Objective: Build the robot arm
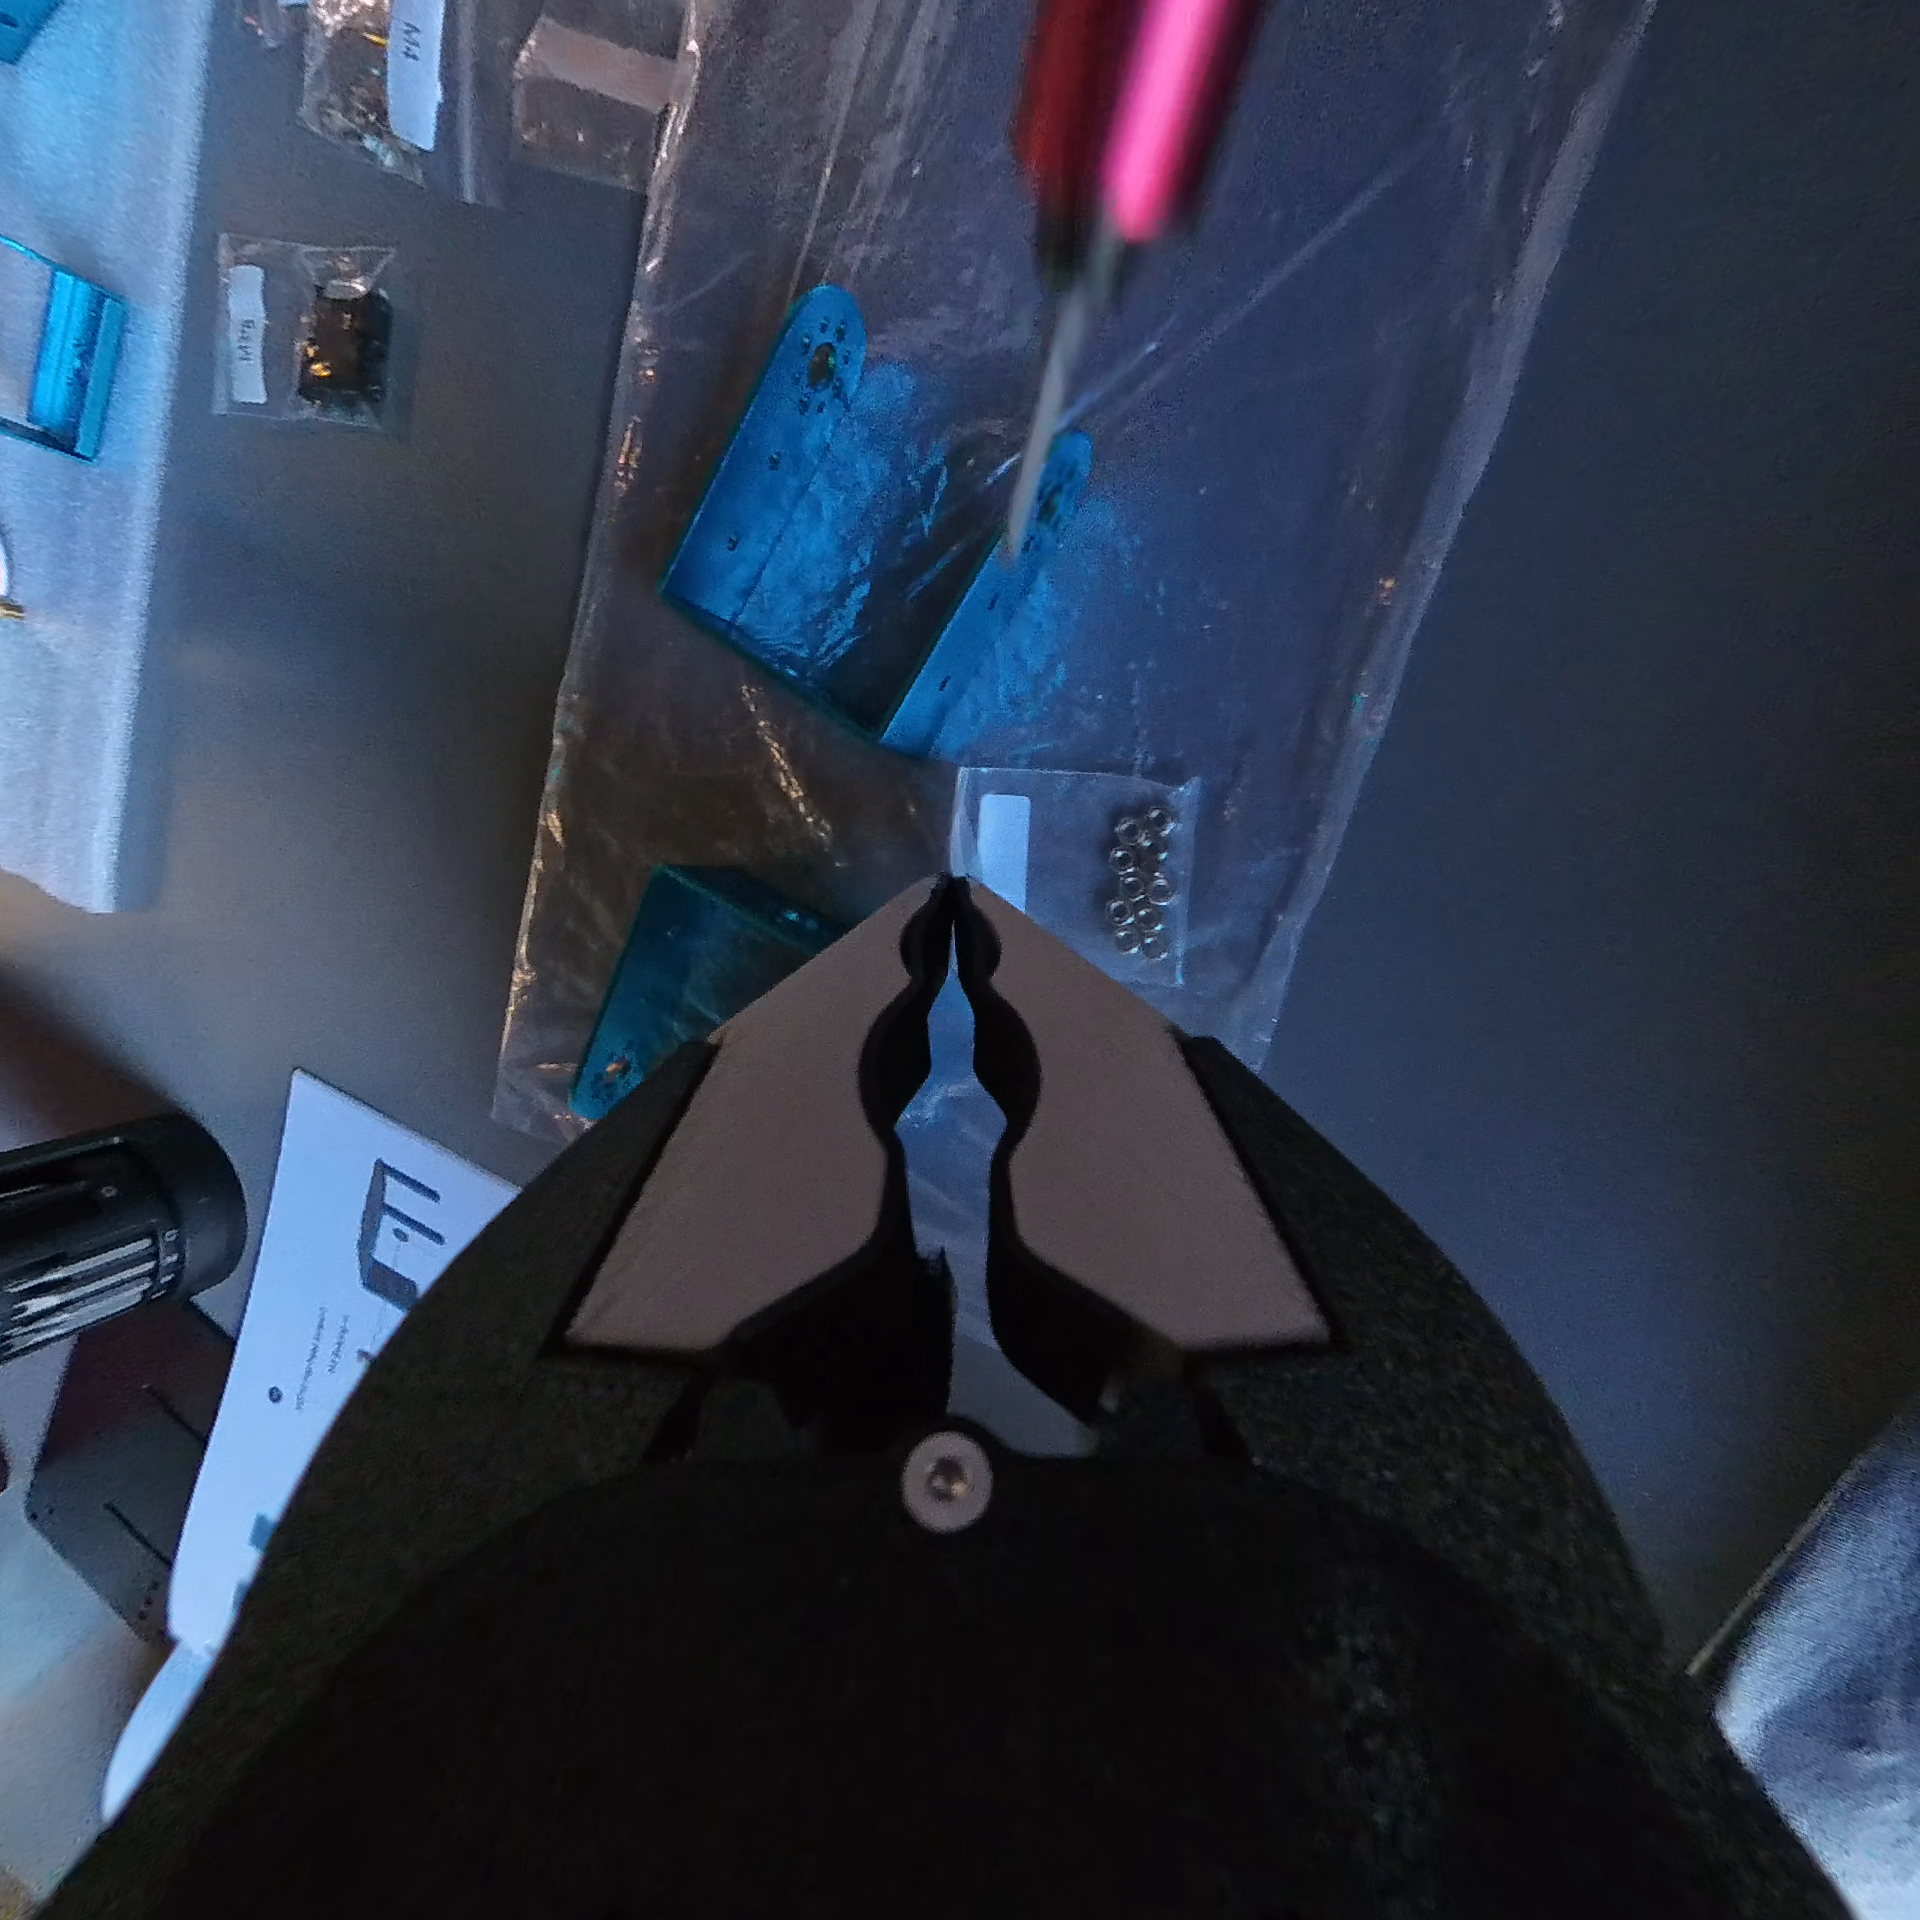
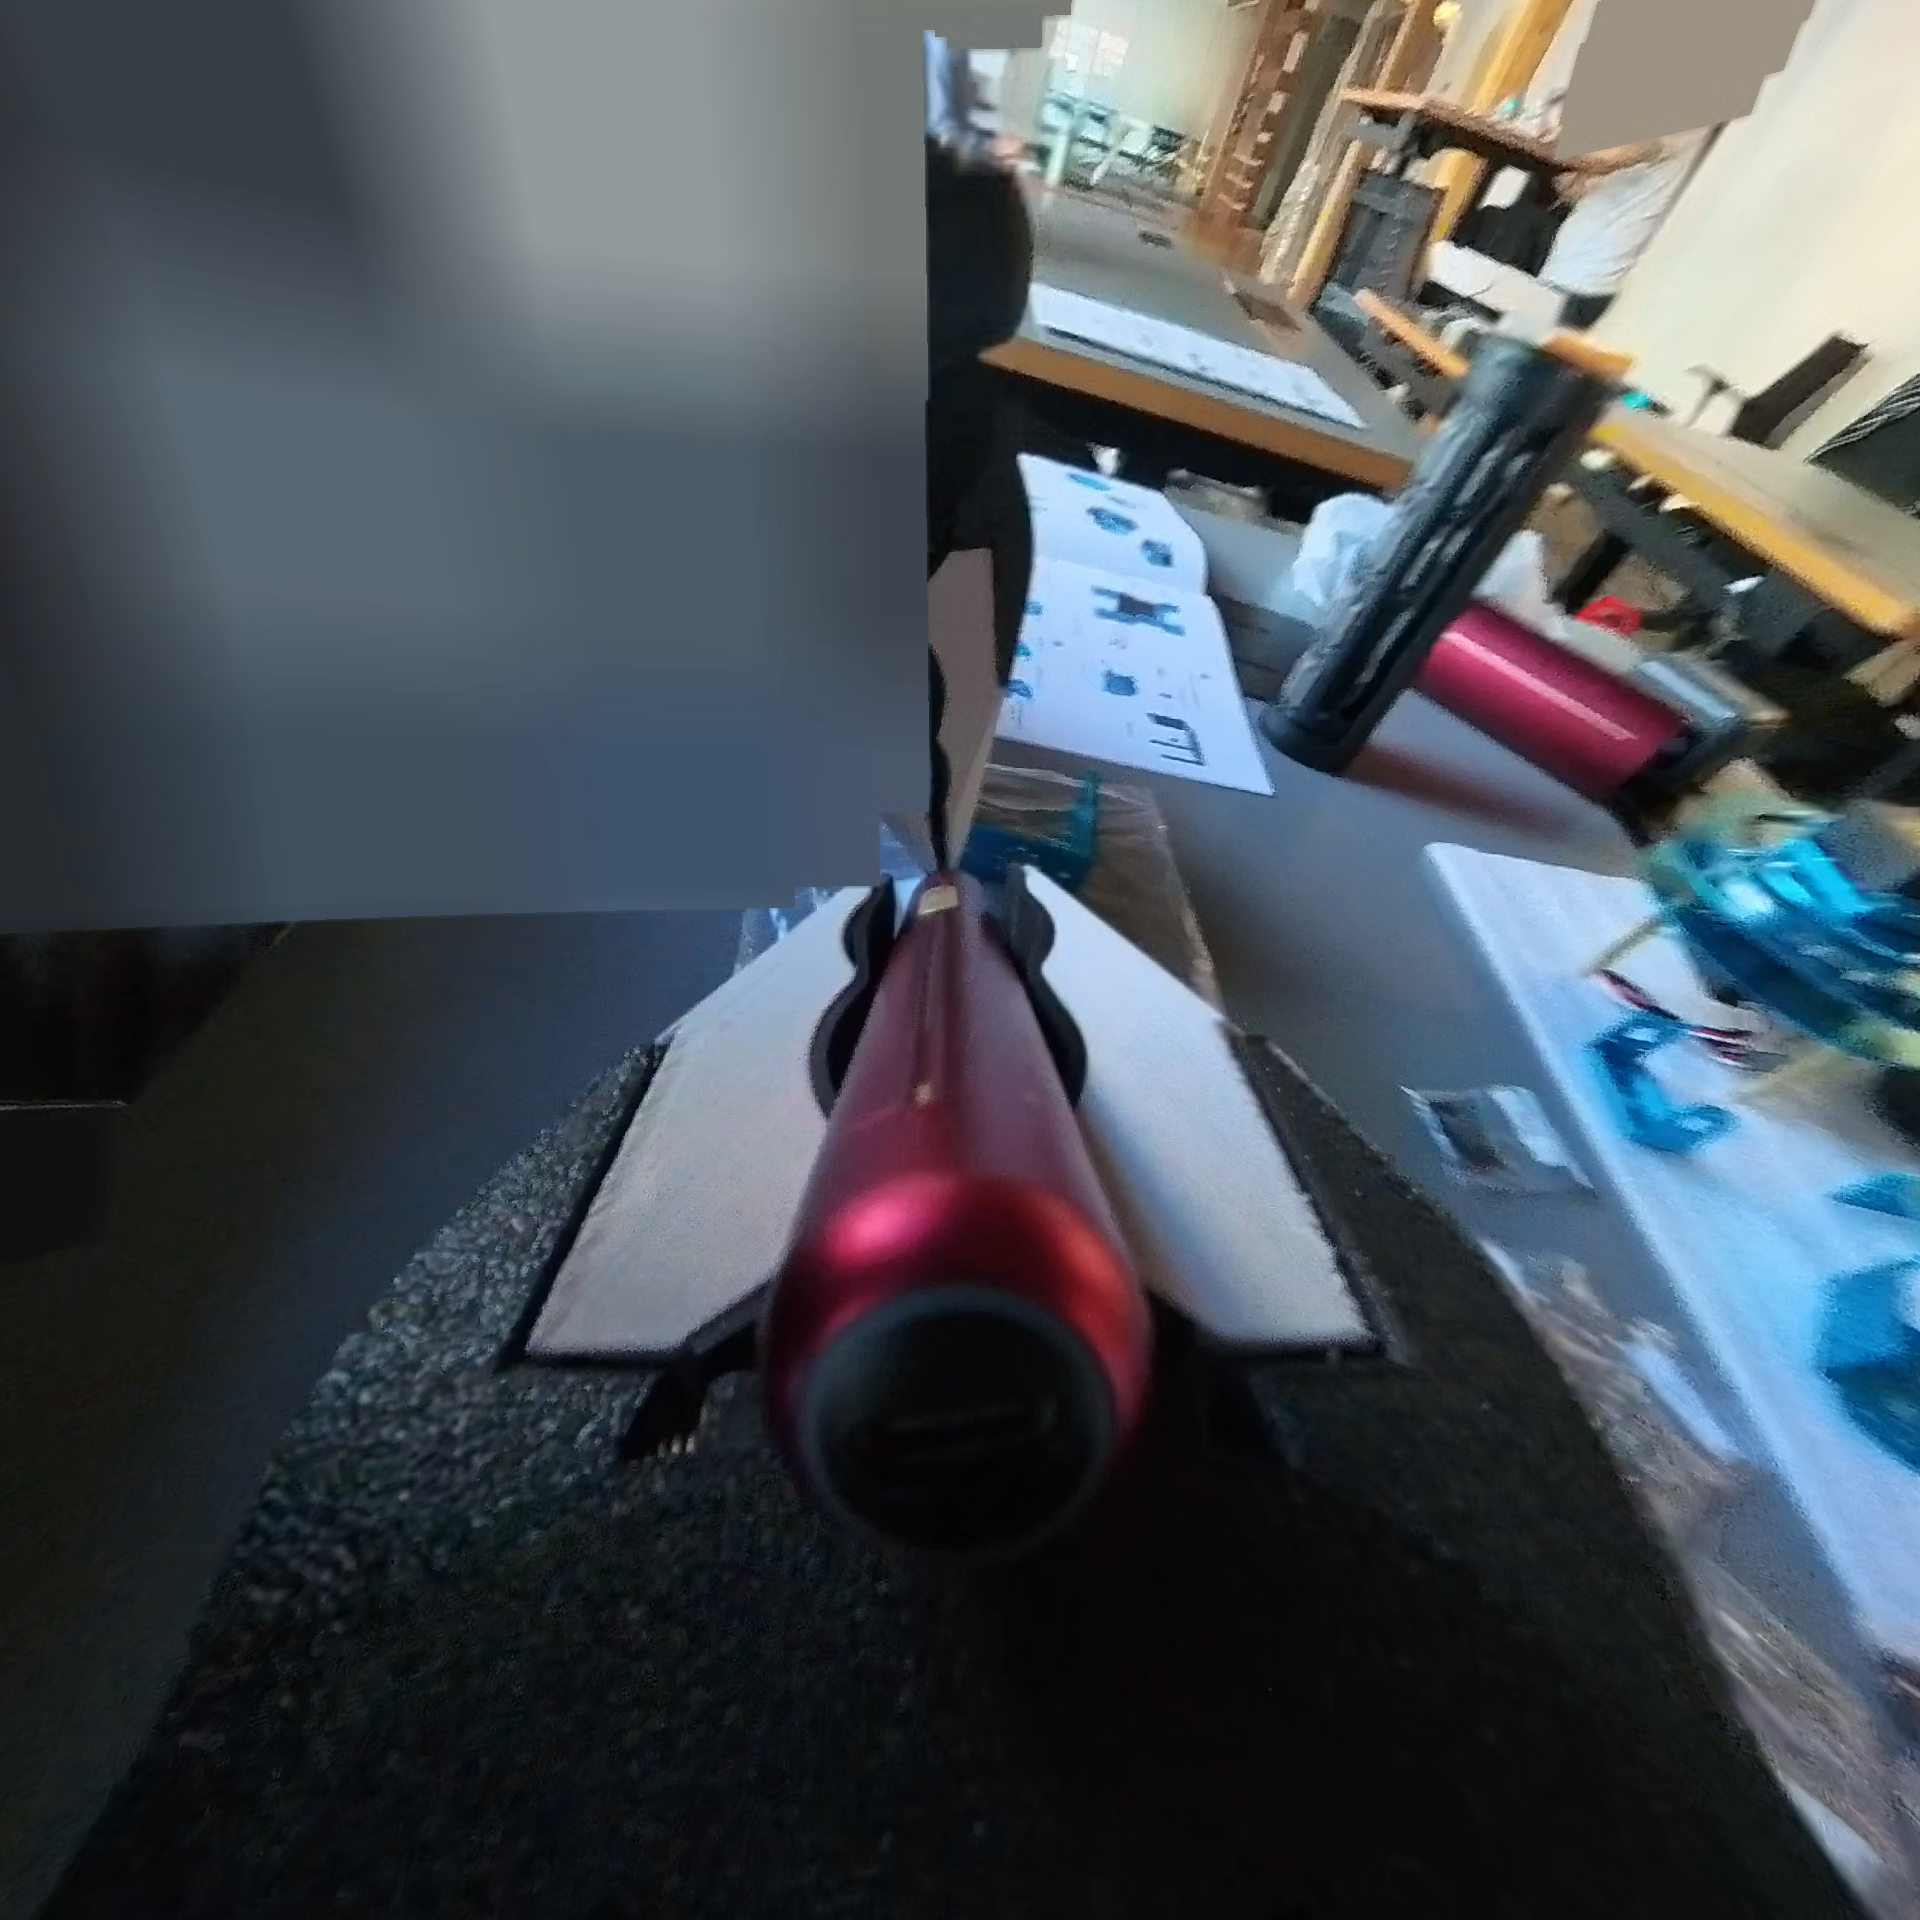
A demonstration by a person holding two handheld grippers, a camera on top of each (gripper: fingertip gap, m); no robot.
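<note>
My left tool (image 1: 951, 883) hangs closed over a clear plastic bag (image 1: 1039, 540) holding blue brackets (image 1: 831, 540); a red screwdriver (image 1: 1101, 208) points down above them.

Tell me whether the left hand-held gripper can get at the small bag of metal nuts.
Probably yes: the left hand-held gripper is shut and empty, and the bag of nuts lies uncovered just beyond its tips.

Bare desk (image 1: 1662, 520) runs down the frame's right side; the plastic sheet (image 1: 727, 810) with blue brackets (image 1: 831, 540) fills the centre, small parts bags (image 1: 312, 332) crowd upper left.
</note>
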